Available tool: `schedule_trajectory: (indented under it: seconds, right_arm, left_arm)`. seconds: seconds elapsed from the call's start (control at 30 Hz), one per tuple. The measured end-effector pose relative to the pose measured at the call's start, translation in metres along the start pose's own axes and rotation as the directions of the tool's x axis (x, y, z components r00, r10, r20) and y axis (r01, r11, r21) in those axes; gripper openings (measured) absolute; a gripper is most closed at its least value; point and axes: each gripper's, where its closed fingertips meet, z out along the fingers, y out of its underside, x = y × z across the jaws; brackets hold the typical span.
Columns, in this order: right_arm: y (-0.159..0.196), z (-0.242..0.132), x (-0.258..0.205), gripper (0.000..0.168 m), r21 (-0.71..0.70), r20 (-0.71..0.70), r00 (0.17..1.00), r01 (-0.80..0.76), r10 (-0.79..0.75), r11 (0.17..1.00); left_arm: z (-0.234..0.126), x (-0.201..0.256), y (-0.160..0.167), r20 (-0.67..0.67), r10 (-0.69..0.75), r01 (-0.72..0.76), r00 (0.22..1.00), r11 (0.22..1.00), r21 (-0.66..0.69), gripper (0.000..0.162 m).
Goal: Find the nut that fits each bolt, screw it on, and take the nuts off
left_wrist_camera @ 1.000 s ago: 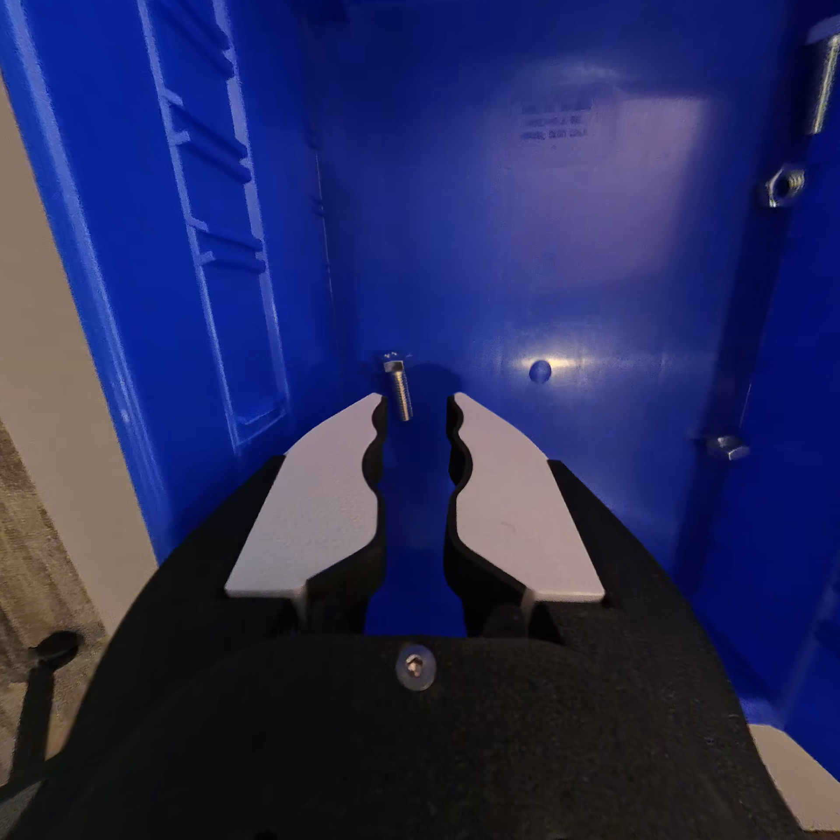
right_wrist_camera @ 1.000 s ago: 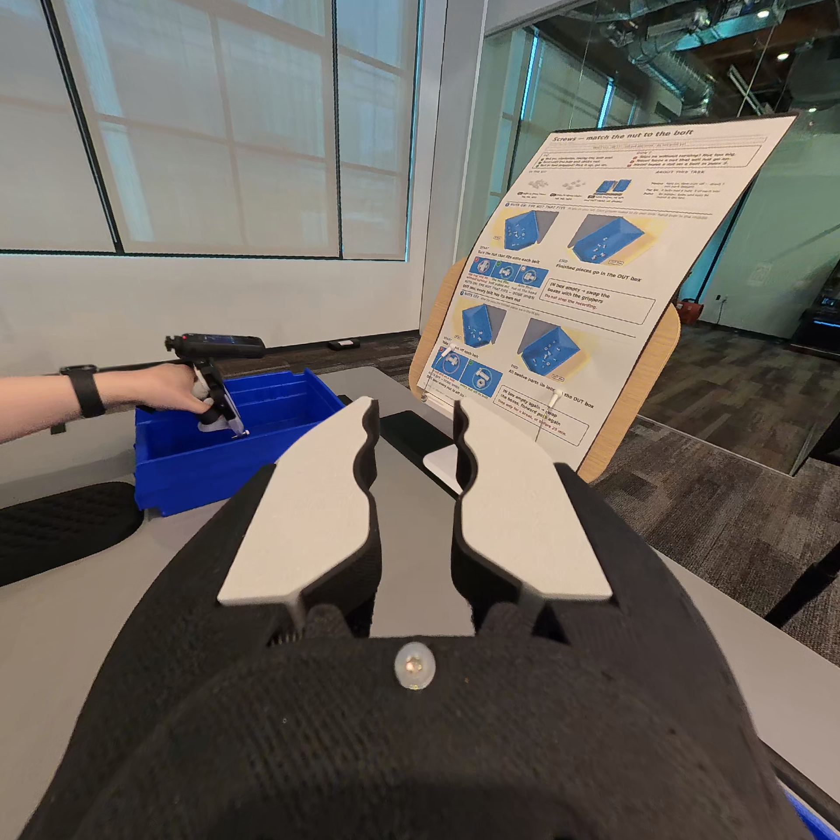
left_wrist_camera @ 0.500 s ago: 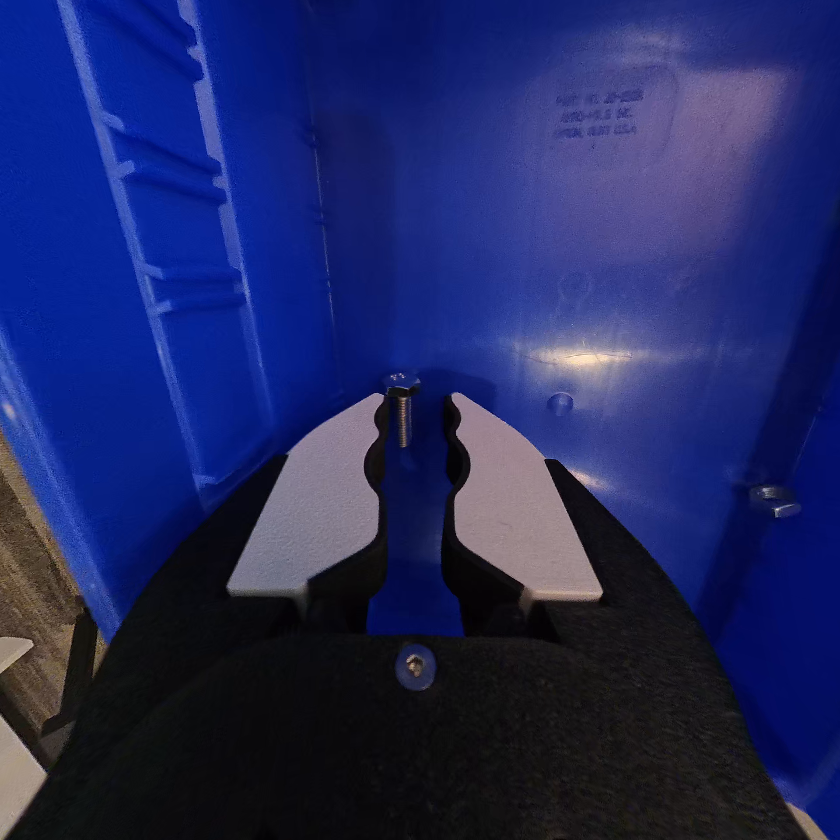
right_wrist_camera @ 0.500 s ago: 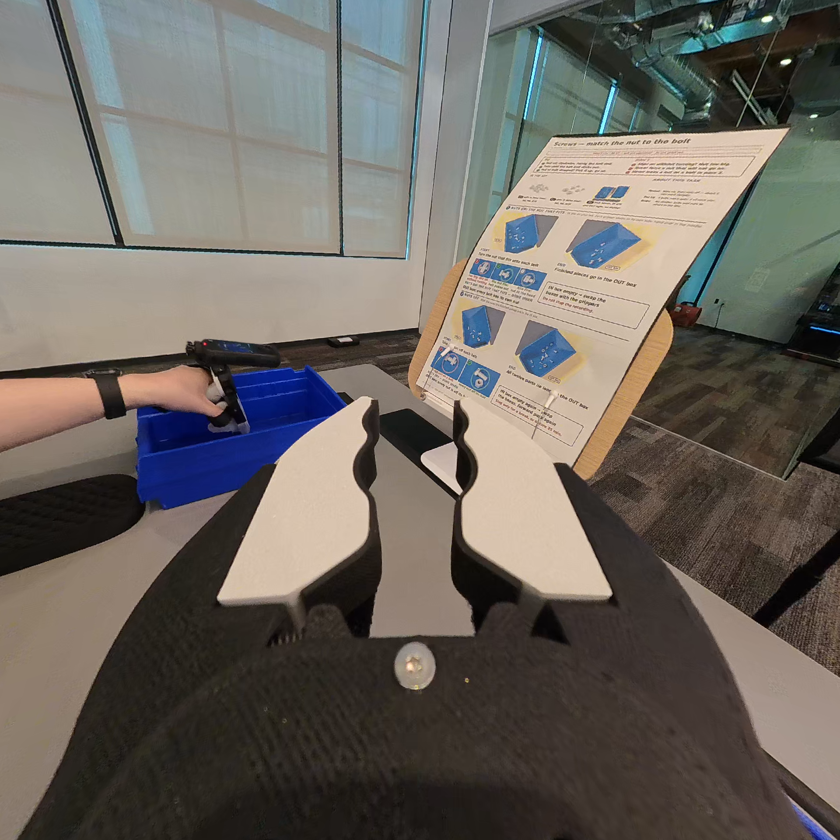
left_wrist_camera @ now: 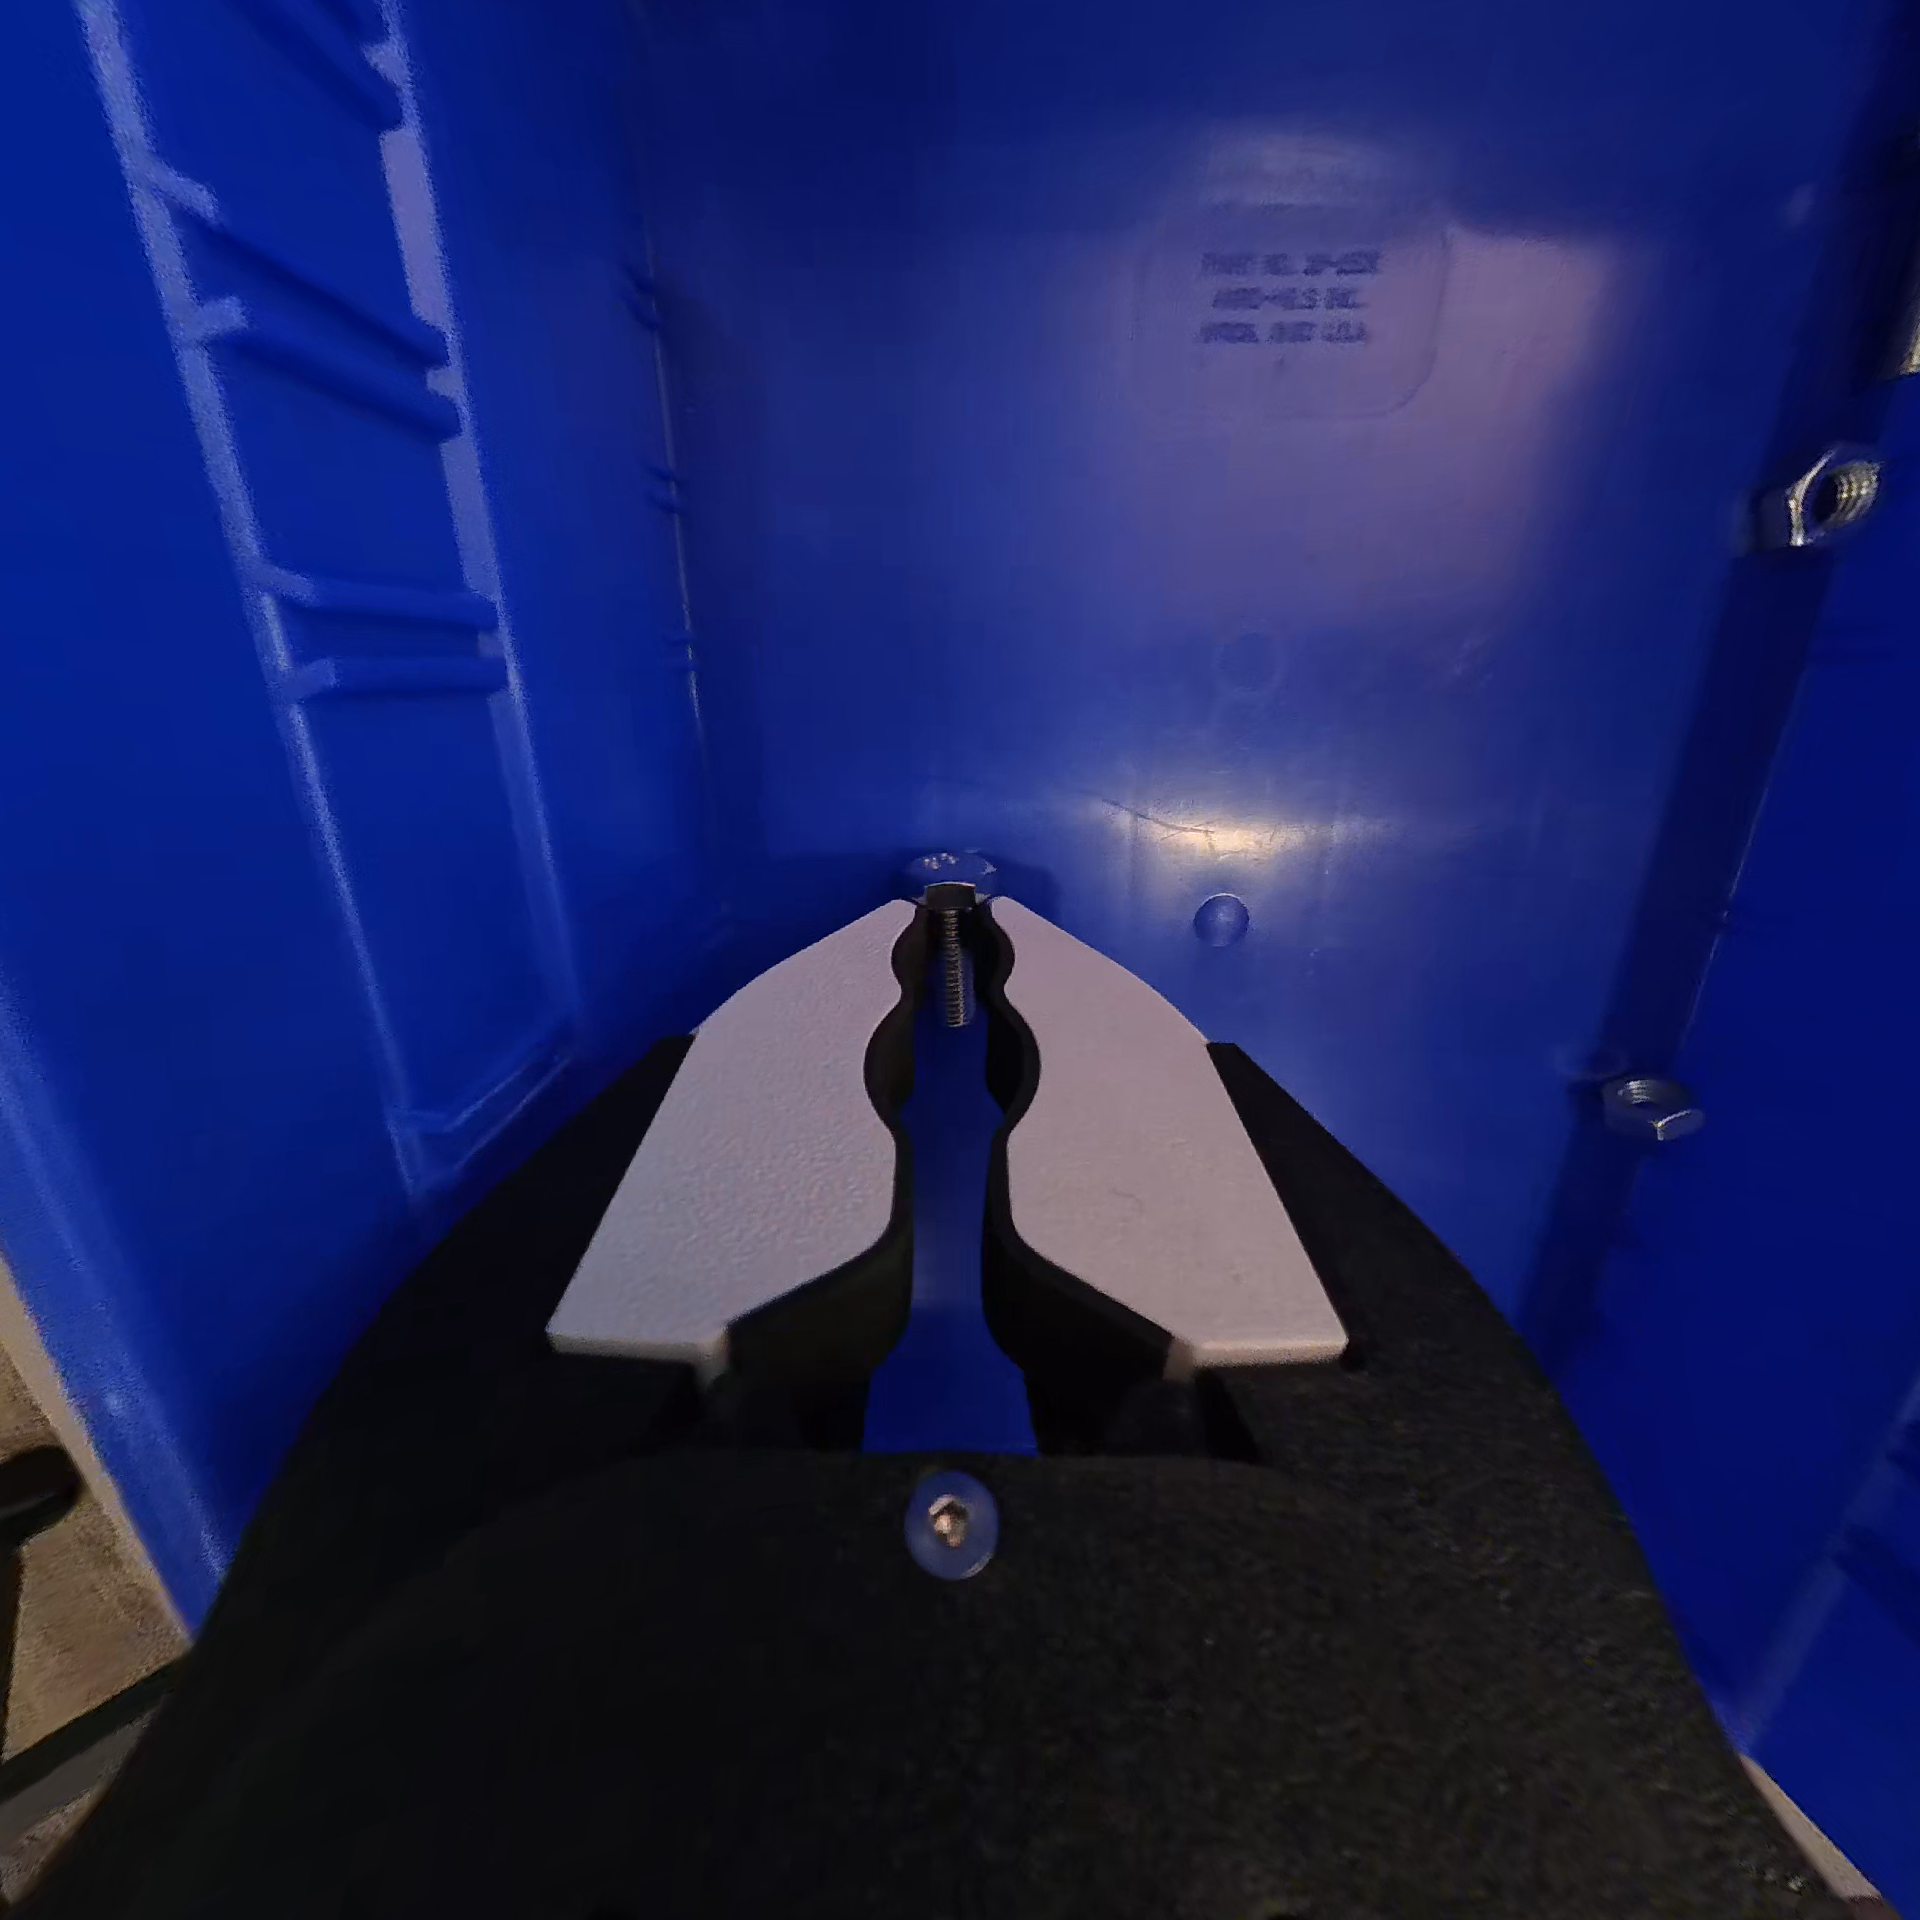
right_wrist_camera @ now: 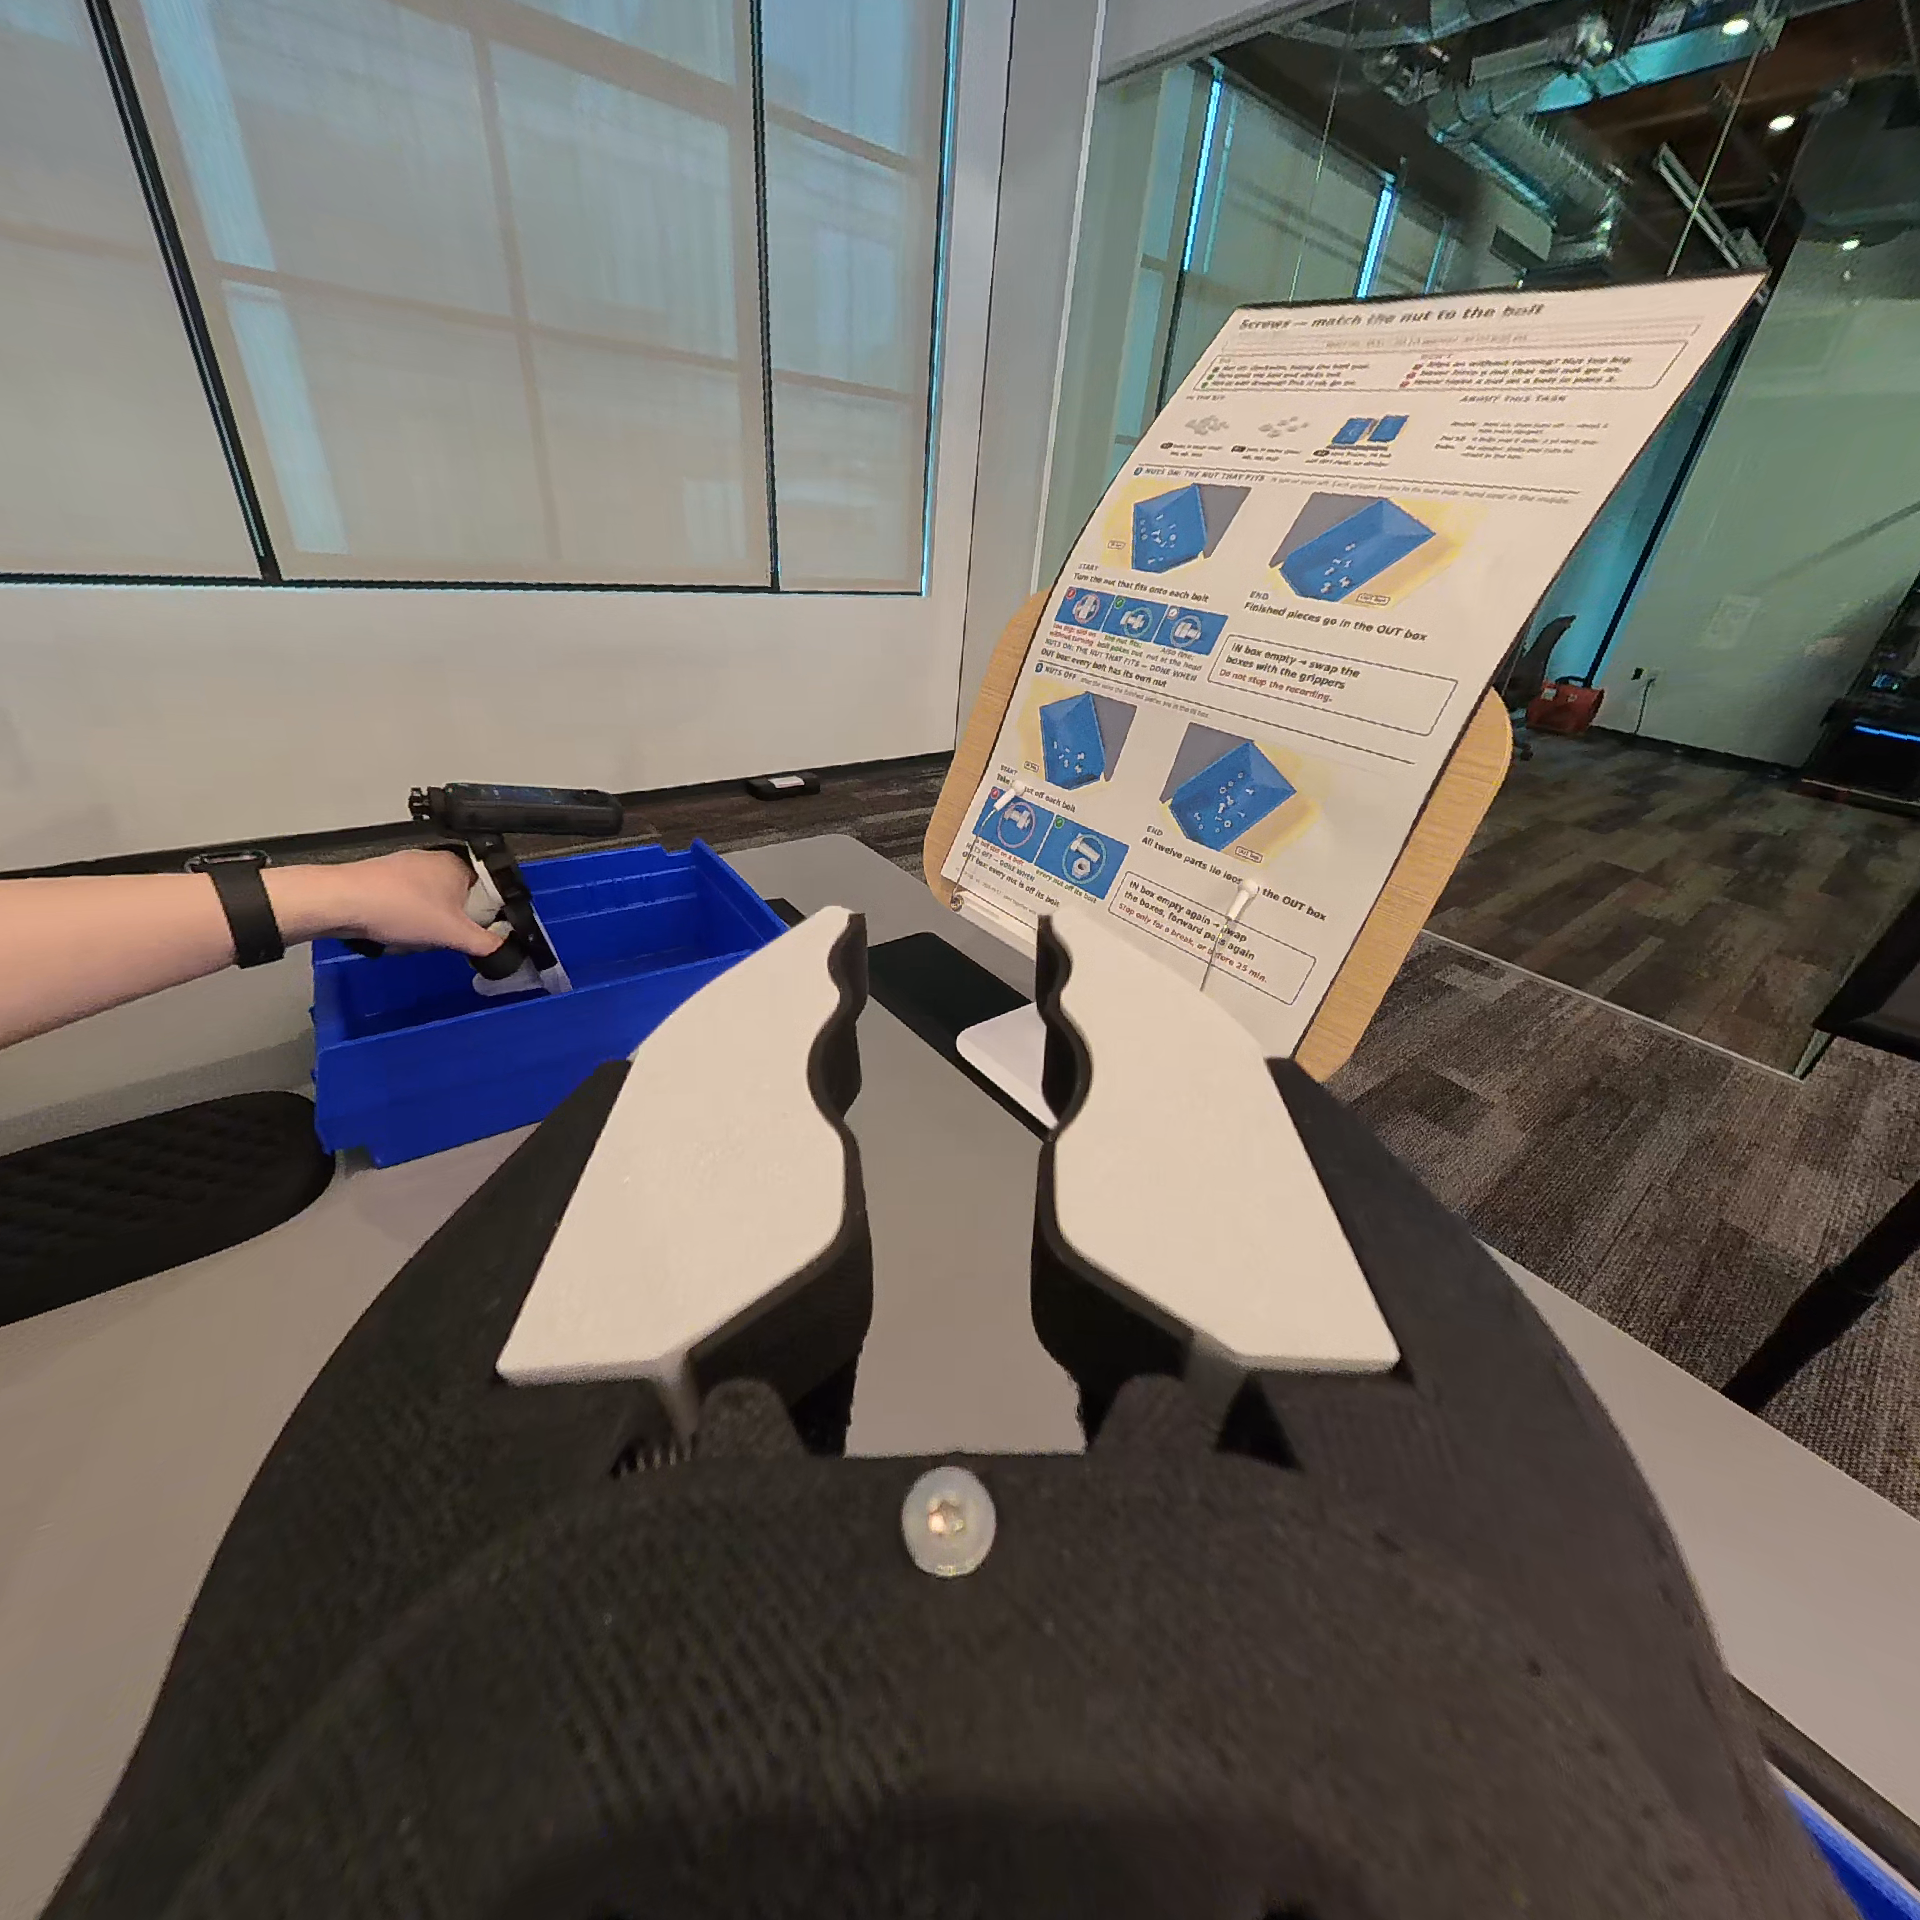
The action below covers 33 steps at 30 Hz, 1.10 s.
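In the left wrist view my left gripper [left_wrist_camera: 951,920] is deep inside the blue bin [left_wrist_camera: 1247,623], in its near left corner. Its jaws are closed on a small silver bolt [left_wrist_camera: 953,982] just below the head; the threaded shank points back between the fingers. Two loose silver nuts lie along the bin's right side, a larger nut [left_wrist_camera: 1829,504] and a smaller nut [left_wrist_camera: 1652,1107]. In the right wrist view my right gripper [right_wrist_camera: 951,935] is open and empty above the grey table [right_wrist_camera: 208,1455]. That view also shows the left gripper [right_wrist_camera: 520,971], held by a hand, dipping into the blue bin [right_wrist_camera: 436,1070].
A tilted instruction board [right_wrist_camera: 1299,644] on a wooden stand is at the table's far side, with a flat black object [right_wrist_camera: 935,987] in front of it. A black padded mat [right_wrist_camera: 135,1184] lies left of the bin. A blue corner [right_wrist_camera: 1849,1860] shows at bottom right. The left gripper's tips are roughly 60 cm from the right gripper's. From my left tips it is roughly 12 cm to the smaller nut [left_wrist_camera: 1652,1107]; from my right, 50 cm.
My left gripper moved forward around the small bolt and closed on it. The right gripper stayed open and hardly moved.
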Motion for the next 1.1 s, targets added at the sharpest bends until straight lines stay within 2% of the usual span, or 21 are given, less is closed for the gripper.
schedule_trajectory:
  seconds: [0.17, 0.33, 0.47, 0.6, 0.7, 0.9, 1.0, 1.1]
  right_arm:
    - [0.008, 0.005, 0.000, 0.032, -0.037, 0.003, 1.000, 0.004, -0.003, 0.999]
    - [0.016, 0.011, 0.000, 0.032, -0.066, 0.009, 1.000, -0.002, 0.003, 0.998]
    - [0.024, 0.020, -0.003, 0.032, -0.092, 0.031, 0.999, -0.012, 0.015, 0.996]
    - [0.038, 0.039, -0.012, 0.031, -0.140, 0.048, 0.999, 0.002, 0.005, 0.990]
    - [0.042, 0.051, -0.012, 0.031, -0.129, 0.003, 0.999, 0.039, -0.039, 0.991]
    - [0.064, 0.079, -0.067, 0.032, -0.156, 0.250, 0.968, 0.062, -0.021, 0.986]
    - [0.065, 0.095, -0.107, 0.032, -0.105, 0.404, 0.912, -0.038, 0.077, 0.994]
    - [0.063, 0.106, -0.137, 0.032, -0.086, 0.518, 0.828, -0.200, 0.215, 0.976]
  left_arm:
    - [-0.002, 0.012, 0.001, -0.032, 0.044, -0.044, 0.999, 0.999, 0.008, 0.008]
    - [-0.022, 0.023, -0.010, -0.066, 0.088, -0.080, 0.994, 0.991, 0.110, 0.008]
    - [-0.061, 0.043, -0.026, -0.112, 0.163, -0.128, 0.980, 0.954, 0.271, 0.008]
    - [-0.113, 0.082, -0.039, -0.113, 0.332, -0.248, 0.936, 0.854, 0.457, 0.008]
    - [-0.152, 0.118, -0.047, -0.046, 0.455, -0.345, 0.889, 0.732, 0.587, 0.007]
    - [-0.203, 0.231, -0.041, -0.349, 0.594, -0.195, 0.725, 0.662, 0.723, 0.007]
    - [-0.235, 0.274, -0.041, -0.468, 0.644, -0.058, 0.606, 0.622, 0.781, 0.007]
    - [-0.259, 0.305, -0.038, -0.494, 0.699, 0.012, 0.517, 0.572, 0.820, 0.007]
